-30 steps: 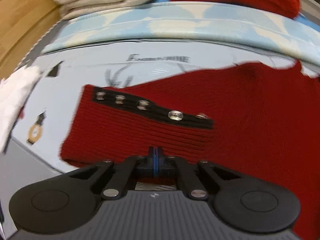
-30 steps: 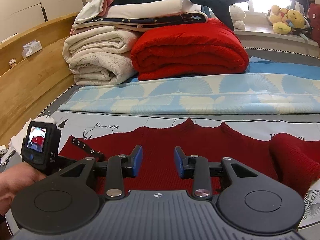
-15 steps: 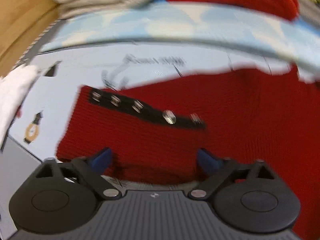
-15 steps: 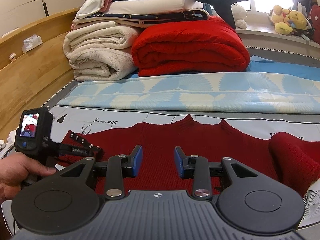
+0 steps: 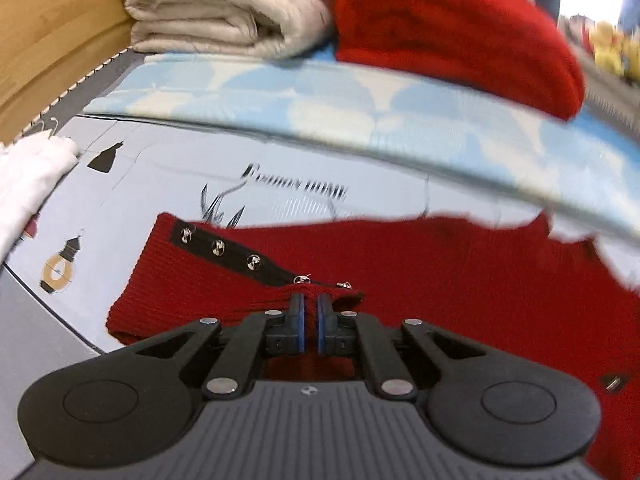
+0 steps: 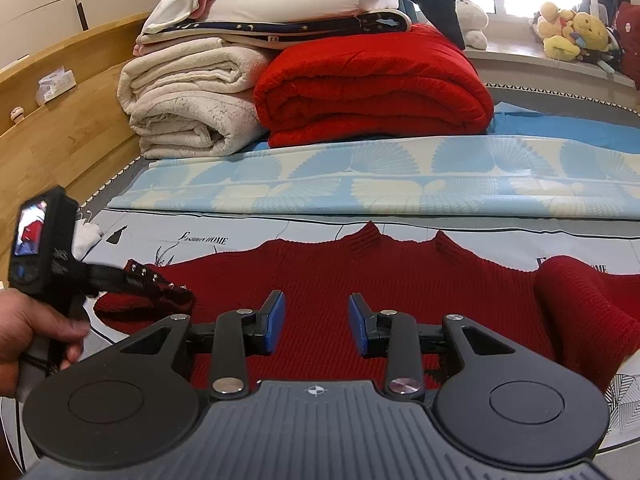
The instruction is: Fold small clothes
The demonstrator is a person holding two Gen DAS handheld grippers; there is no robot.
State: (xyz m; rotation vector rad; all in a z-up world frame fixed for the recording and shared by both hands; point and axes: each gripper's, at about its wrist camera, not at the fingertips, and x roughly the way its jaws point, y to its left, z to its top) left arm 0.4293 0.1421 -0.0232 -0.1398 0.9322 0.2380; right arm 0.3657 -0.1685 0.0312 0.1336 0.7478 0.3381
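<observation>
The pale printed bed sheet (image 6: 280, 228) carries the words "Fashion HOME" (image 6: 203, 238) in dark lettering, just beyond the far left edge of the red knitted sweater (image 6: 320, 272). The same wording shows in the left wrist view, blurred but legible (image 5: 294, 187). At the far right of the sheet, a second print is mostly hidden by the sweater's folded sleeve (image 6: 580, 304), leaving only "OME" (image 6: 597, 268) visible.

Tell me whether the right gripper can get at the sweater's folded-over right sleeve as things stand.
Probably yes. The right gripper hangs open and empty over the red sweater, and the folded sleeve lies just to its right with nothing between. The left gripper is busy pinching the other sleeve cuff.
</observation>
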